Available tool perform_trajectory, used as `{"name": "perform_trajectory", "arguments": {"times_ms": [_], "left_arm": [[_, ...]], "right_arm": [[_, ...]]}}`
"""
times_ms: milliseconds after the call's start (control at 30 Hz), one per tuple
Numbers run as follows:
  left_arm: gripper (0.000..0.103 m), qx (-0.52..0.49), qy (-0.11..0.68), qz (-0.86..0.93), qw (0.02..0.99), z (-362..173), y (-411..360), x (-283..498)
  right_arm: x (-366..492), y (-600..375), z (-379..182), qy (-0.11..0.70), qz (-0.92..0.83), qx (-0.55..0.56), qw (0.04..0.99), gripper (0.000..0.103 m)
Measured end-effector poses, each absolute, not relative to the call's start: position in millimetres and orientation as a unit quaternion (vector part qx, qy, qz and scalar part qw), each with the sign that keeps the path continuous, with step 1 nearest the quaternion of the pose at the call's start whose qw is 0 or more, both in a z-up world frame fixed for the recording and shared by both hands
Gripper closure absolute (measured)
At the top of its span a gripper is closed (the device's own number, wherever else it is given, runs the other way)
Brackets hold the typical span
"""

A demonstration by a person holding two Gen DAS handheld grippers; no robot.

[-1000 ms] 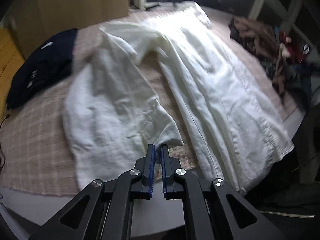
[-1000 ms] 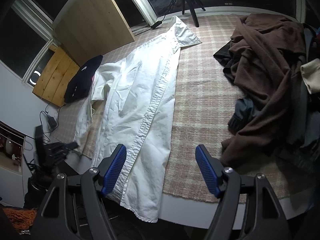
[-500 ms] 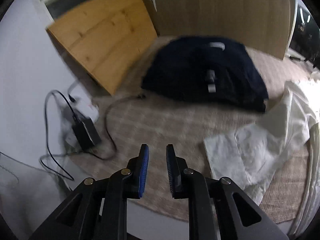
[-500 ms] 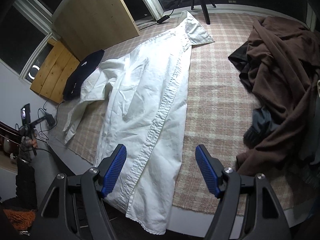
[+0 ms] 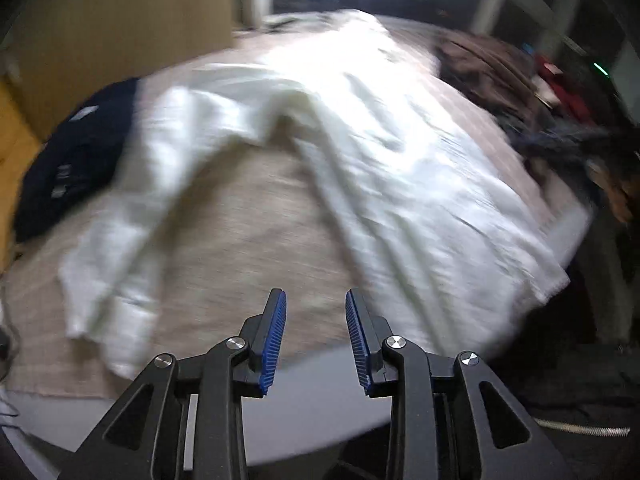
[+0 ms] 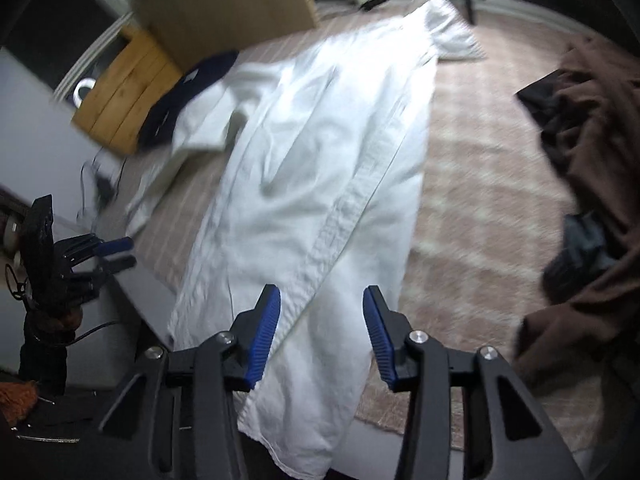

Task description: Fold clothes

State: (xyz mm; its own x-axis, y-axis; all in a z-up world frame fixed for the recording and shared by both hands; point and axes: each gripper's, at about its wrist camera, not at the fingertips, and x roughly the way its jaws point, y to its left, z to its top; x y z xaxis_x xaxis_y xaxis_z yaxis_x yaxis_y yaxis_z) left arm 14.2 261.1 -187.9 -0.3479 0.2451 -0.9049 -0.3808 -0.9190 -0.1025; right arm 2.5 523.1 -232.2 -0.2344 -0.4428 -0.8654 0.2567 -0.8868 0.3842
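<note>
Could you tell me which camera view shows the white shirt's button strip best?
The right wrist view: the white shirt's button strip runs clearly from collar to hem there. The left wrist view is blurred, so the shirt shows only as folds.

White shirt (image 6: 320, 168), plain, no print, stretched over a cloth (image 6: 472, 184) checked in pink-beige with pale stripes. A navy garment (image 6: 180, 100) with small white marks lies at the far left corner of the desk, beside a honey-coloured wooden board (image 6: 120, 96). On the right edge, a heap of brown clothes (image 6: 592, 128) with a dark grey-blue piece tucked in. Both tongs are black with ribbed blue pads (image 5: 274, 336), and the desk edge (image 5: 312, 408) shows grey.
</note>
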Motion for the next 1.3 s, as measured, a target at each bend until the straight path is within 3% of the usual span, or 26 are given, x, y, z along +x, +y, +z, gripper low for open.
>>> {"name": "perform_trajectory", "arguments": {"times_ms": [233,500,733,867,933,1033,1133,1300], "left_arm": [[0.068,-0.548,0.025,0.808,0.216,-200.6,346.9,53.7],[0.059,-0.556,0.057,0.807,0.19,-218.8,432.3,36.0],[0.059,-0.578,0.089,0.796,0.156,-236.9,448.3,24.5],[0.067,-0.588,0.067,0.793,0.146,-236.3,438.9,20.4],[0.078,-0.593,0.046,0.791,0.143,-234.2,430.5,18.5],[0.087,-0.597,-0.001,0.788,0.149,-229.6,414.2,17.8],[0.096,-0.597,-0.028,0.788,0.15,-224.2,401.0,17.9],[0.099,-0.594,-0.057,0.786,0.161,-205.9,386.5,16.0]], "right_arm": [[-47.7,554.1,-228.8,-0.054,-0.792,0.559,0.237,0.06],[-192.5,545.3,-231.6,-0.038,-0.809,0.537,0.238,0.06],[-271.3,528.4,-273.7,-0.059,-0.775,0.58,0.241,0.06],[-277.0,523.9,-289.6,-0.062,-0.755,0.599,0.259,0.06],[-276.7,521.7,-292.3,-0.057,-0.752,0.599,0.269,0.06],[-275.2,519.8,-290.7,-0.049,-0.753,0.592,0.283,0.061],[-273.2,519.3,-285.3,-0.044,-0.759,0.579,0.296,0.081],[-272.9,527.5,-272.5,-0.06,-0.764,0.564,0.309,0.093]]}}
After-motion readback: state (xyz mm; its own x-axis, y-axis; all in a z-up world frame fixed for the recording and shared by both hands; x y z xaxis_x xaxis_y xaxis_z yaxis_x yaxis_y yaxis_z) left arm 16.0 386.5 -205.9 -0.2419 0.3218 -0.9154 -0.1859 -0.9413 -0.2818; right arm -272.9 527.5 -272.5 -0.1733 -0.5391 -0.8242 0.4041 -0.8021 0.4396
